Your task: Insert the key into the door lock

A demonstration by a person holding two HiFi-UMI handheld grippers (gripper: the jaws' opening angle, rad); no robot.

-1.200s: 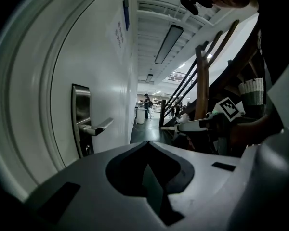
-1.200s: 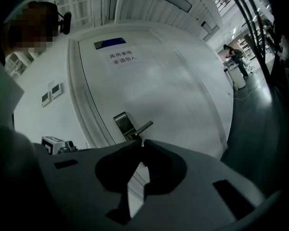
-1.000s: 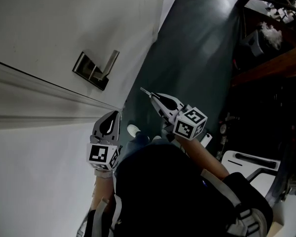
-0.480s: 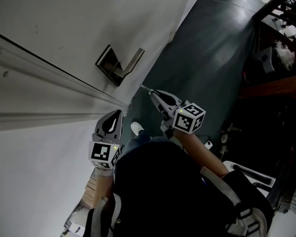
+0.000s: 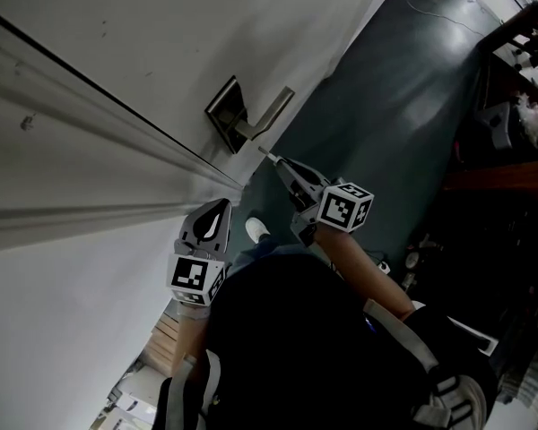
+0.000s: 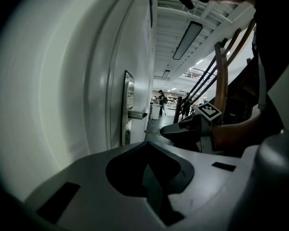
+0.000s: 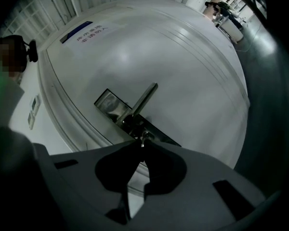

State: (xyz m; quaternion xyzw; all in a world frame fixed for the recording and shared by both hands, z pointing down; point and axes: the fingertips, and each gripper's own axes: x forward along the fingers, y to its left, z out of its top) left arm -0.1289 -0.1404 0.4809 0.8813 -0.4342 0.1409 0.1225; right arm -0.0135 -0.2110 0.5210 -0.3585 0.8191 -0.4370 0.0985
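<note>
While we hold the key (image 5: pixel 265 154) pinched in the right gripper (image 5: pixel 276 160), the head view puts it mid-frame, just below the door handle (image 5: pixel 269 117), so we should square the blade to the lock and ease in slowly. In the left gripper view, the left gripper (image 6: pixel 147 146) hangs lower centre, fingers pressed together on nothing. In the right gripper view the key tip overlaps the dark plate (image 7: pixel 156 133) under the handle, and we cannot make out the keyhole itself.

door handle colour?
Silver, metallic. The lever handle shows best in the right gripper view, against the white door.
</note>
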